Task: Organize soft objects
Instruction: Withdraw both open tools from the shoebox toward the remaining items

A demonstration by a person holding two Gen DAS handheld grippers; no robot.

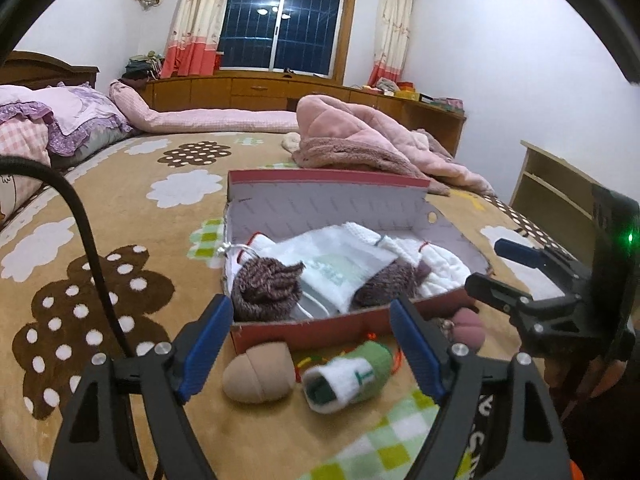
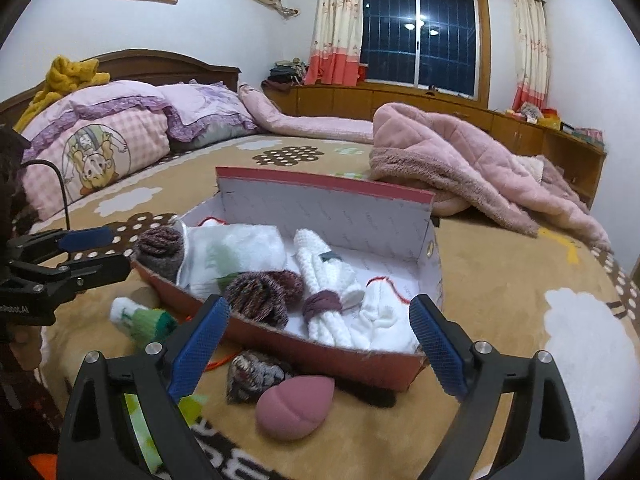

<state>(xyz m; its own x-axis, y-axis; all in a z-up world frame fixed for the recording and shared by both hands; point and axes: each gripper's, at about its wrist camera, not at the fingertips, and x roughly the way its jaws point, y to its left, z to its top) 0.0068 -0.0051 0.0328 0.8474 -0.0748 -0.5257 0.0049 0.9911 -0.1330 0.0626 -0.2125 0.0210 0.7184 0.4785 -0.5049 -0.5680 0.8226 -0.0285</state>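
An open red cardboard box sits on the bed, holding white cloth rolls, purple knit rolls and a white bag. In front of it lie a beige sponge, a green-and-white sock roll, a pink sponge and a dark knit roll. My left gripper is open and empty above the beige sponge and sock roll. My right gripper is open and empty above the pink sponge.
The bed has a brown flower-print blanket. A pink quilted robe lies behind the box. Pillows are at the headboard. Wooden cabinets run under the window, and a shelf stands to the right.
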